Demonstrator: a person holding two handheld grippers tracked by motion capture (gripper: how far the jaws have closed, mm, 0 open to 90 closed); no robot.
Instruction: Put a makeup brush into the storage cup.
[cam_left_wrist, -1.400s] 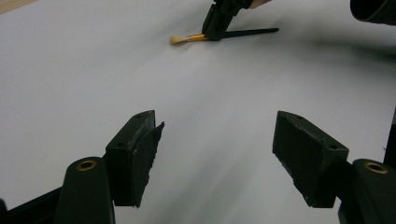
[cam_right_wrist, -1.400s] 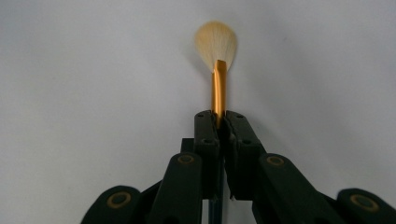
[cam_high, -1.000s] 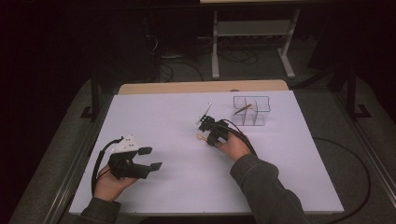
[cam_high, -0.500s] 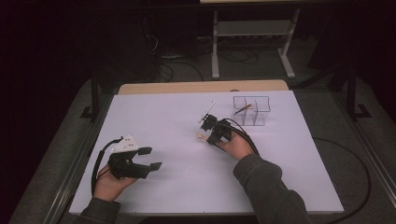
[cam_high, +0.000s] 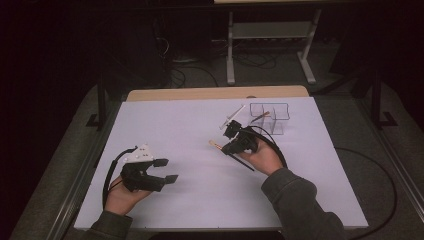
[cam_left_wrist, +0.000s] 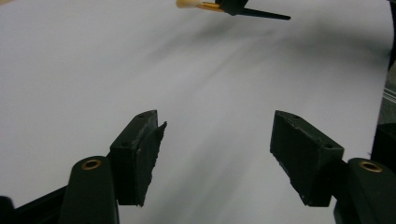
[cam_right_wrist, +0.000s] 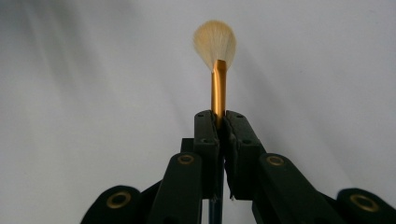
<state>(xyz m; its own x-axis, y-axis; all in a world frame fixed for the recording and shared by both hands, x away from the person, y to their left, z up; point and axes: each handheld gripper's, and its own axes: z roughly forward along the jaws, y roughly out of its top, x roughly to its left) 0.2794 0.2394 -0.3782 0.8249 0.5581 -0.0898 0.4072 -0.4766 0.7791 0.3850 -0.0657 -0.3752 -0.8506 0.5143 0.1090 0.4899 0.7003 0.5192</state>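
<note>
Brush: a slim makeup brush with a cream fan of soft bristles, a gold metal ferrule and a thin black handle; it is lifted above the white counter, bristles pointing away from the clear plastic compartment organiser
Right claw: the right claw is clamped together on the brush just behind the gold ferrule; the black handle trails back past the hand
Left claw: the left claw stands apart with nothing between its jaws; it rests low over the counter, well apart from the brush
Handling: probably very light and stiff along the handle; the bristles are soft and would splay or bend if pressed; the smooth ferrule may slip or swivel in a loose pinch
Where to hold: on the ferrule or the handle close behind it, never on the bristles
Organiser: another thin stick-like tool leans in one compartment
</note>
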